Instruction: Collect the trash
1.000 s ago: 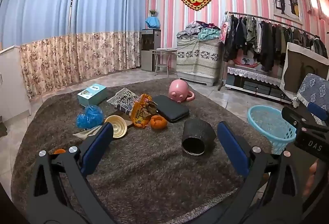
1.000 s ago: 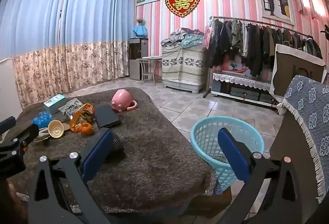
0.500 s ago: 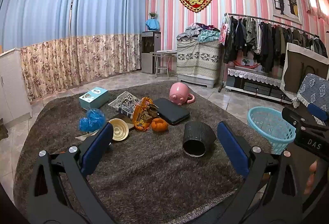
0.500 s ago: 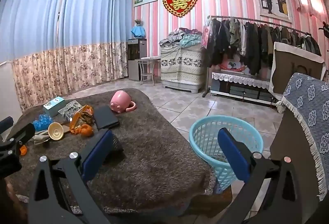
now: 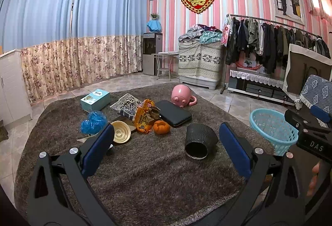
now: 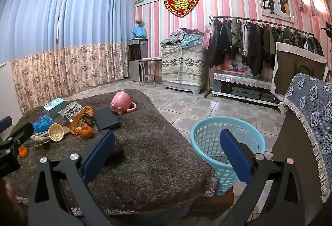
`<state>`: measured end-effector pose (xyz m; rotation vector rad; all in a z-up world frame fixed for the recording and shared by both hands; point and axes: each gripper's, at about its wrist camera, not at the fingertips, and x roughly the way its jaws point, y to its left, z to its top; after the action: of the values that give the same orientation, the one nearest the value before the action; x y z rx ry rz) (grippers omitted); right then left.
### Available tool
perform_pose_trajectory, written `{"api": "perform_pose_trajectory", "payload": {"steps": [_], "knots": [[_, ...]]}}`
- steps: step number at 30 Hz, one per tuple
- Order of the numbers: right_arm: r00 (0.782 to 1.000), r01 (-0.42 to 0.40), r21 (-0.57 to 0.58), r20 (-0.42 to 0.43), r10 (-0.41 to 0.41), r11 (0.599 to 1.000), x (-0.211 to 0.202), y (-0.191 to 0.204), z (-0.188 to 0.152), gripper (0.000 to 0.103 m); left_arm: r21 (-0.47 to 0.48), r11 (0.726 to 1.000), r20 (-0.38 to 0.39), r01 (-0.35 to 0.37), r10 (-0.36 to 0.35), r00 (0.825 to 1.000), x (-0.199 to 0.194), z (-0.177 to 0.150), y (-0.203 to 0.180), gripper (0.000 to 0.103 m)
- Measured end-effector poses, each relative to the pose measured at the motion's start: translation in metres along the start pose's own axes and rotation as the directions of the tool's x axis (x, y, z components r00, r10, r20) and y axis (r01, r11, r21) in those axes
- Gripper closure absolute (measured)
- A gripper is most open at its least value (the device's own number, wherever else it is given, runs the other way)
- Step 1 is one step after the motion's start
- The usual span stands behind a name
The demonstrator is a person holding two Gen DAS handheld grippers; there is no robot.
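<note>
Litter lies on a shaggy brown rug: an orange snack bag, orange peel, a cream paper bowl, a crumpled blue bag and a printed wrapper. A light blue basket stands on the floor off the rug's right edge. My left gripper hovers open above the rug, short of the pile, with a black ribbed cup lying on its side between its fingers' lines. My right gripper is open, empty, beside the basket.
A teal box, a black flat case and a pink pig mug also sit on the rug. An orange cap lies at its left. A clothes rack, a covered cabinet and a cloth-draped chair ring the tiled floor.
Both views have drifted slightly: the left view rose and turned a little, the right turned slightly right. Both grippers stayed open and nothing on the rug moved.
</note>
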<state>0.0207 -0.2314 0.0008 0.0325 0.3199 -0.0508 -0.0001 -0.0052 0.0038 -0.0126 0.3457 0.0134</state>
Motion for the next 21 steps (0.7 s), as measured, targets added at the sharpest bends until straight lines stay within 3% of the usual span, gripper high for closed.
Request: {"api": "perform_pose_trajectory", "payload": {"steps": [21], "knots": [[1.000,0.002,-0.001,-0.003,-0.002,1.000,0.000,0.000,0.000,0.004,-0.004,1.000,0.002,0.001,-0.001,1.000,-0.010,0.007,0.001,0.005]]}}
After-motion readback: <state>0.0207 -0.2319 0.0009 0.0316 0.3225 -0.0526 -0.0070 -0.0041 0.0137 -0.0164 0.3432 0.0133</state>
